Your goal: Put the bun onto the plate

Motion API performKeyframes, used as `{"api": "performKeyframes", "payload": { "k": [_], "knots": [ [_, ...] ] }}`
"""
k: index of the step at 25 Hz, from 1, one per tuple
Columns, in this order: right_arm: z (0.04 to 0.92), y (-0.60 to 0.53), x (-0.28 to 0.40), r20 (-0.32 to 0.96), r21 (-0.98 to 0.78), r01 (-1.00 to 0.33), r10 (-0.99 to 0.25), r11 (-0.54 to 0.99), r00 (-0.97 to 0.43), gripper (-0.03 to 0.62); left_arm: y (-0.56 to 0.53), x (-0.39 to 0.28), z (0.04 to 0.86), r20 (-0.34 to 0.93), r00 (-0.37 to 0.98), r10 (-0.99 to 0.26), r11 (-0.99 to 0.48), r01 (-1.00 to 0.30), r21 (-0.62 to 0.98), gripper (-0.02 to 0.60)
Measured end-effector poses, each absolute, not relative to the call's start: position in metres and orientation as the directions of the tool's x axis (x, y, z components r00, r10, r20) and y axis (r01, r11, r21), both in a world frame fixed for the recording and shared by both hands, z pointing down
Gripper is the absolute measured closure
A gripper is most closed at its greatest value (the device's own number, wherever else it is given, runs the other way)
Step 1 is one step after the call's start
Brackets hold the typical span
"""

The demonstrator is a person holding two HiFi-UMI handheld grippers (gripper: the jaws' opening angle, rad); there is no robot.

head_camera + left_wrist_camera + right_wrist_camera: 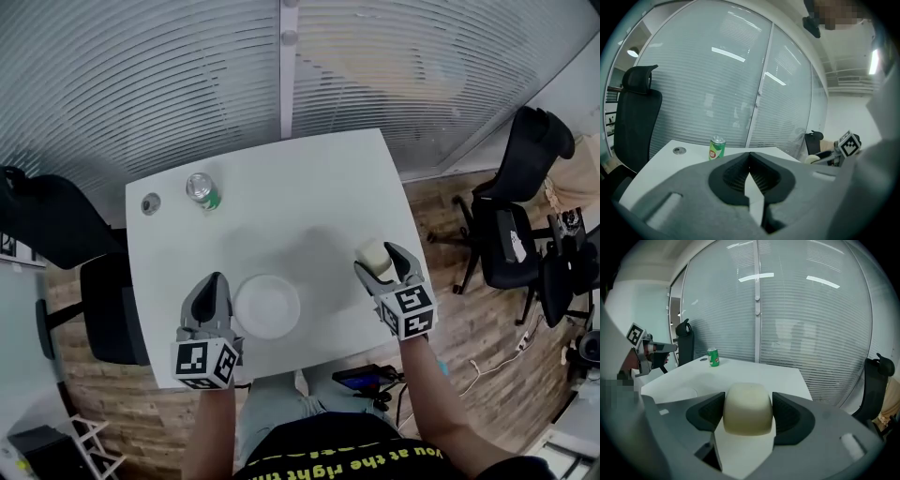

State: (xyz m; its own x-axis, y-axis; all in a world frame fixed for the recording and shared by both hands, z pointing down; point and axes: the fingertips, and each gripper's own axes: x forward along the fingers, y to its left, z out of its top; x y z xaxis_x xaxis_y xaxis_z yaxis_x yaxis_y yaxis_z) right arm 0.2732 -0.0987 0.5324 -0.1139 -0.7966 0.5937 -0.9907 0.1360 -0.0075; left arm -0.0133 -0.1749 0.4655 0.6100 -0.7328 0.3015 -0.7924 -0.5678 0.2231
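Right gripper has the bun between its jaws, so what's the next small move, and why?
Probably swing the right gripper sideways toward the left gripper until the bun is over the plate. Its jaws are clamped on the bun, while the plate lies bare on the table between the two grippers, off to the bun's side.

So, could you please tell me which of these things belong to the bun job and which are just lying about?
Belongs to the job: bun, gripped in the right gripper; white plate.
Just lying about: green can; round cap in the tabletop; black chairs.
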Motion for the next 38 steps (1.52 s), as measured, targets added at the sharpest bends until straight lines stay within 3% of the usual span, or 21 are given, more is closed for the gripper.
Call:
{"api": "performKeyframes", "payload": {
  "k": [18, 38],
  "knots": [
    [0.488, -0.085, 0.257, 0.567, 0.005, -0.977, -0.805, 0.214, -0.174, 0.270, -0.161, -0.027, 0.432, 0.231, 0.577, -0.783, -0.541, -0.816, 0.203, 0.581],
    [0.472, -0.128, 0.164, 0.534, 0.000, -0.885, -0.749, 0.465, -0.393, 0.270, -0.150, -0.090, 0.418, 0.204, 0.435, -0.877, -0.400, -0.896, 0.194, 0.581]
  ]
}}
